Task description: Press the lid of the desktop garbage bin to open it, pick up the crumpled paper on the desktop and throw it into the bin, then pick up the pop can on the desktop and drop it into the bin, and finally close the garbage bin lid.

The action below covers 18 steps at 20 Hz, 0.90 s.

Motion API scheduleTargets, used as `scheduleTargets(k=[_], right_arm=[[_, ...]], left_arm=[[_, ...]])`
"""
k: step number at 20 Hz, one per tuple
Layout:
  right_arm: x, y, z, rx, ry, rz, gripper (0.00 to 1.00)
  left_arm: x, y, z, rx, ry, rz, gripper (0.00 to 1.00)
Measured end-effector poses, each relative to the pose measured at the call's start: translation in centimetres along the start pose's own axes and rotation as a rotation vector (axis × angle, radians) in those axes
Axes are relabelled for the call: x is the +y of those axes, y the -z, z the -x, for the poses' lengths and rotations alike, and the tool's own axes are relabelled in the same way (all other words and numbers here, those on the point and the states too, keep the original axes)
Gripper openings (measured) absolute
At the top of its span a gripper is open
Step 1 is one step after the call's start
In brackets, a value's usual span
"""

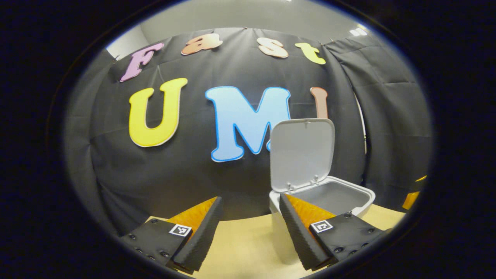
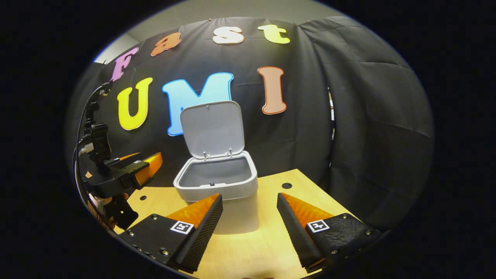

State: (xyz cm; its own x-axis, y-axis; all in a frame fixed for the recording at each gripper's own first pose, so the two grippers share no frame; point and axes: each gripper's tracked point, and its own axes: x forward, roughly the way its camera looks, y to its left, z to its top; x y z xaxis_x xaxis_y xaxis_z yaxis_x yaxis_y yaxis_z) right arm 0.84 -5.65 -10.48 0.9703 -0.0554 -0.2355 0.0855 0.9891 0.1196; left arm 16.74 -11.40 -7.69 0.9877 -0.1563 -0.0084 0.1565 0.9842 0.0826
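The white desktop bin [image 2: 228, 193] stands on the wooden table with its lid [image 2: 212, 130] swung up and upright; what I see of its inside is bare. My right gripper [image 2: 249, 201] hovers open just in front of the bin, nothing between its fingers. In the left gripper view the bin [image 1: 329, 197] sits to the right with its lid [image 1: 301, 153] raised, partly behind my right finger. My left gripper [image 1: 251, 203] is open and holds nothing. The left gripper [image 2: 149, 164] also shows in the right gripper view, held up at the bin's left.
The wooden table [image 2: 271, 240] has small round holes [image 2: 286, 185] near the bin. Black cloth walls close the booth behind and on the right. A cable [image 2: 87, 108] runs up from the left gripper's body.
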Motion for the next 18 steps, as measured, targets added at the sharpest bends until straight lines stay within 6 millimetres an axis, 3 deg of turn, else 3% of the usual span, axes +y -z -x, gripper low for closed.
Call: scheduleTargets(k=[1,2,9,13,14,17,18], right_arm=[[0.9,0.2,-0.3,0.006,-0.021,0.006,0.91],[1.8,0.6,-0.5,0.014,-0.043,0.013,0.91],[9.5,3.8,-2.0,0.088,-0.224,0.097,0.91],[13.2,6.0,-2.5,0.139,-0.312,0.151,0.91],[14.0,7.0,-2.7,0.161,-0.329,0.168,0.96],[16.1,8.9,-2.7,0.198,-0.382,0.216,0.98],[16.7,9.7,-2.8,0.214,-0.397,0.233,0.98]], left_arm=[[1.3,-0.1,0.6,0.001,-0.022,0.005,1.00],[2.7,-0.1,1.3,0.002,-0.046,0.012,0.95],[12.4,0.4,6.0,0.014,-0.210,0.025,0.96],[16.4,0.8,8.5,0.026,-0.281,0.044,1.00],[17.2,1.0,9.2,0.029,-0.296,0.055,1.00],[19.3,1.7,10.6,0.039,-0.338,0.075,0.90],[20.0,1.8,11.1,0.043,-0.351,0.077,0.95]])
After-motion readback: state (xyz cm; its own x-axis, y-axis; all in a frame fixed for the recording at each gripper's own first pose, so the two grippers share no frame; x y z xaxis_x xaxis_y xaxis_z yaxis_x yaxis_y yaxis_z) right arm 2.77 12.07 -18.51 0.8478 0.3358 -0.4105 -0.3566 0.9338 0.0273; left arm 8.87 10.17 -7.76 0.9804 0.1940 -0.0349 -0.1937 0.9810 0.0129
